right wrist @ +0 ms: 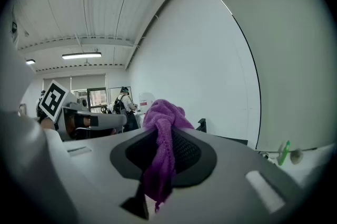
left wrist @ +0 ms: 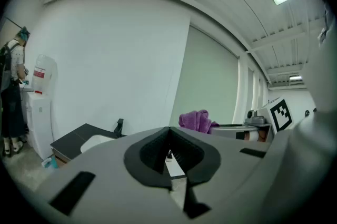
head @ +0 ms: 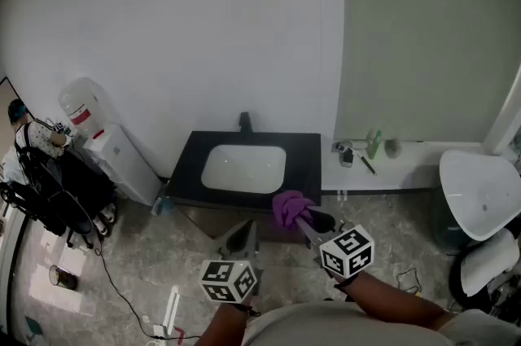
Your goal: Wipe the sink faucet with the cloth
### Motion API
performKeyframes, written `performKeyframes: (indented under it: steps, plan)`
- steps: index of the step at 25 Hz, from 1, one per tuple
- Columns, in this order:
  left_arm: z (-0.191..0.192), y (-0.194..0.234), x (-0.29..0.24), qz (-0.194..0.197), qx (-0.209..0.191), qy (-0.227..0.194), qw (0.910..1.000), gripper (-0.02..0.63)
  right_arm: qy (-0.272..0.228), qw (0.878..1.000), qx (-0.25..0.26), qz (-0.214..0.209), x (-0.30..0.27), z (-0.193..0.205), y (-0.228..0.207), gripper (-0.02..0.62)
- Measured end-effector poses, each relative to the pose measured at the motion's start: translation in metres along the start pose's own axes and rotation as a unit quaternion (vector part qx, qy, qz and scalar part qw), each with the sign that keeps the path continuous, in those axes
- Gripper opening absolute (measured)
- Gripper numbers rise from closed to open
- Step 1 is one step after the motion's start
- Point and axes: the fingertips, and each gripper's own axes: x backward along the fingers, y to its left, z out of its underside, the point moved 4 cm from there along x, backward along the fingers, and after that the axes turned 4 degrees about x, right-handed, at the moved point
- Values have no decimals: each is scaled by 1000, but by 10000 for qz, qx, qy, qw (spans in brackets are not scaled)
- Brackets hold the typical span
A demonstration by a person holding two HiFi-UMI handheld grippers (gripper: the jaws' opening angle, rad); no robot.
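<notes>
A black faucet (head: 245, 122) stands at the back edge of a black counter (head: 186, 173) with a white basin (head: 243, 168). My right gripper (head: 303, 216) is shut on a purple cloth (head: 290, 208), held in front of the counter's near right corner. In the right gripper view the cloth (right wrist: 161, 150) bunches above the jaws and hangs down between them, with the faucet (right wrist: 201, 125) small beyond. My left gripper (head: 242, 238) hovers below the counter's front edge, jaws closed with nothing in them. The left gripper view shows the faucet (left wrist: 119, 126) and cloth (left wrist: 197, 120) ahead.
A water dispenser (head: 102, 137) stands left of the counter, with a person (head: 32, 137) and a black chair (head: 61, 194) beyond it. A ledge (head: 407, 165) on the right carries a green bottle (head: 374, 144) and small items. A white toilet (head: 480, 198) sits far right.
</notes>
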Motion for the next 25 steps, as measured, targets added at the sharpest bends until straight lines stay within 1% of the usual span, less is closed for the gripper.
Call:
performKeyframes:
  steps: [6,12,16,19,22,25]
  plan:
    - [2,0,-3,32,27,21,10000,8,8,10000,-14,7,0,2,0,67]
    - [5,-2,-9,254,-11,125,9996,7,24,9999,-92,57,-6,7,0,67]
    - [2,13,-3,286,5,174,9994,8,-11,9997,-222,66,-16,7,11,71]
    - [0,28,4,323,-77,205,9992,8,-24,9994,-298,146,-25,10,23,72]
    - [-1,47,16,357,-165,256,9989,8,11,9990,-387,216,-39,15,39,72]
    - [-2,70,30,396,-137,316,9986,8,5,9983,-469,338,-51,18,52,74]
